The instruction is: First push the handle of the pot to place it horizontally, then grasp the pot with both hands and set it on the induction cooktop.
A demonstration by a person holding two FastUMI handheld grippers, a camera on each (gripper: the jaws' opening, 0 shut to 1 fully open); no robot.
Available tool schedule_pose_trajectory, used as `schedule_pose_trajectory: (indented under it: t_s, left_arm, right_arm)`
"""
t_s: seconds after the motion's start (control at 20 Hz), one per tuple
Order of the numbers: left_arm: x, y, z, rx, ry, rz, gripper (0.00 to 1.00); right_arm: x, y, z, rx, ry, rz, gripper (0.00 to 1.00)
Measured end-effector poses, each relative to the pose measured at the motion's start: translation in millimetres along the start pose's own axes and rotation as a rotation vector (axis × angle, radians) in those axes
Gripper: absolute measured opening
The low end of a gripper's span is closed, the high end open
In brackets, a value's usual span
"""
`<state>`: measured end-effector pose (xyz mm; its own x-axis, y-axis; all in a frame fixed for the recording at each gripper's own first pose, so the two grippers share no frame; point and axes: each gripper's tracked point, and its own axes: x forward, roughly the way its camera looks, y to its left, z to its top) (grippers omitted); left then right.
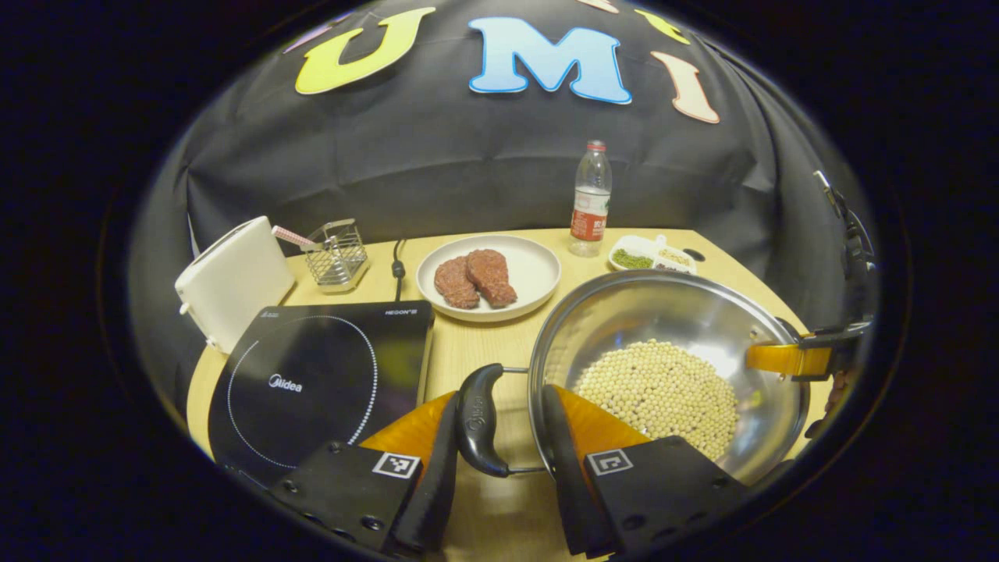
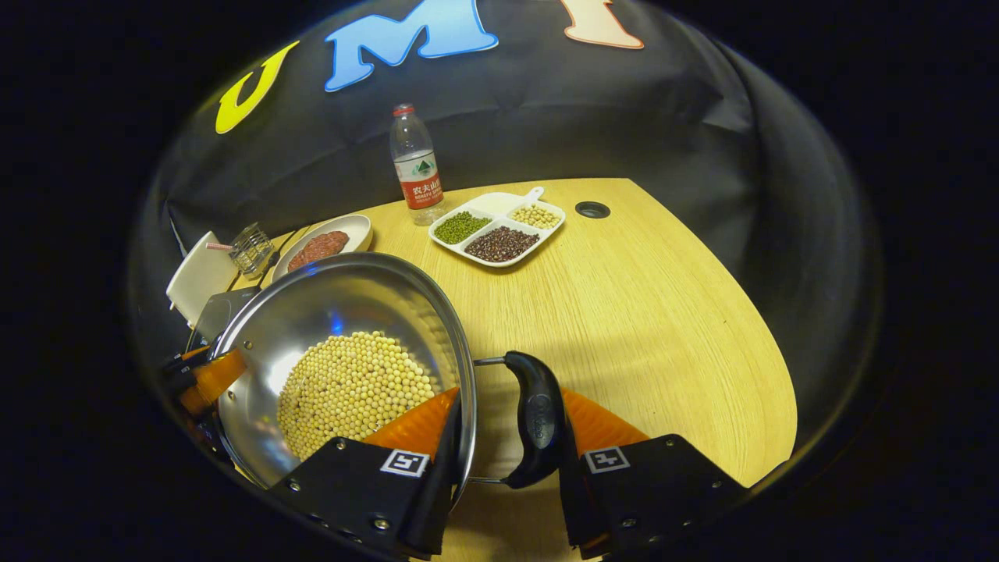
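The steel pot [image 1: 671, 312] holds a heap of soybeans [image 1: 659, 390] and stands right of the black induction cooktop [image 1: 312, 382]. My left gripper [image 1: 501, 394] straddles the pot's near black handle [image 1: 478, 421]: one finger lies against the handle's outer side, the other inside the rim. My right gripper [image 2: 510, 394] clamps the opposite handle [image 2: 537, 421] and the pot [image 2: 328, 304] wall the same way. Each gripper's orange finger shows across the pot in the other view, at the far rim. I cannot tell whether the pot rests on the table.
Behind the pot are a white plate [image 1: 538, 273] with two meat patties, a water bottle [image 1: 591, 199] and a divided dish [image 2: 499, 226] of beans. A white toaster [image 1: 230, 281] and a wire basket [image 1: 335, 254] stand behind the cooktop. Bare wooden table [image 2: 640, 312] spreads to the right.
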<state>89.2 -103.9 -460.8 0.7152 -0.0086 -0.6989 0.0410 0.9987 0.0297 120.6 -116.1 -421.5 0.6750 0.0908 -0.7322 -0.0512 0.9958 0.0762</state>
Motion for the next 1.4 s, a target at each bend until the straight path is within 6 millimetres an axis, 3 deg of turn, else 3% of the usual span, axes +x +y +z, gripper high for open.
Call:
schedule_pose_trajectory:
  t_s: [0.25, 0.45, 0.5, 0.6, 0.65, 1.0, 1.25, 1.3, 1.4]
  left_arm:
    - [-29, 11, 19, -0.003, -0.020, -0.012, 0.64]
    - [-56, 29, 35, -0.008, -0.034, -0.020, 0.60]
    - [-62, 34, 38, -0.012, -0.037, -0.023, 0.67]
    - [-73, 48, 45, -0.015, -0.052, -0.025, 0.67]
    - [-77, 56, 47, -0.018, -0.053, -0.026, 0.63]
    - [-107, 122, 64, -0.065, -0.079, -0.017, 0.63]
    - [-122, 172, 72, -0.051, -0.093, 0.004, 0.66]
    - [-124, 181, 73, -0.052, -0.098, 0.009, 0.60]
    - [-126, 200, 71, -0.052, -0.098, 0.018, 0.63]
  right_arm:
    - [-32, 12, 12, 0.006, -0.017, -0.010, 0.58]
    - [-58, 31, 18, 0.012, -0.021, -0.014, 0.58]
    - [-64, 36, 20, 0.016, -0.022, -0.015, 0.58]
    - [-74, 49, 25, 0.007, -0.032, -0.016, 0.58]
    - [-78, 57, 27, 0.002, -0.037, -0.017, 0.58]
    - [-97, 121, 40, -0.014, -0.056, 0.003, 0.58]
    - [-98, 171, 46, -0.011, -0.055, 0.035, 0.58]
    - [-98, 179, 46, -0.014, -0.057, 0.039, 0.58]
    - [-97, 194, 46, -0.020, -0.055, 0.045, 0.58]
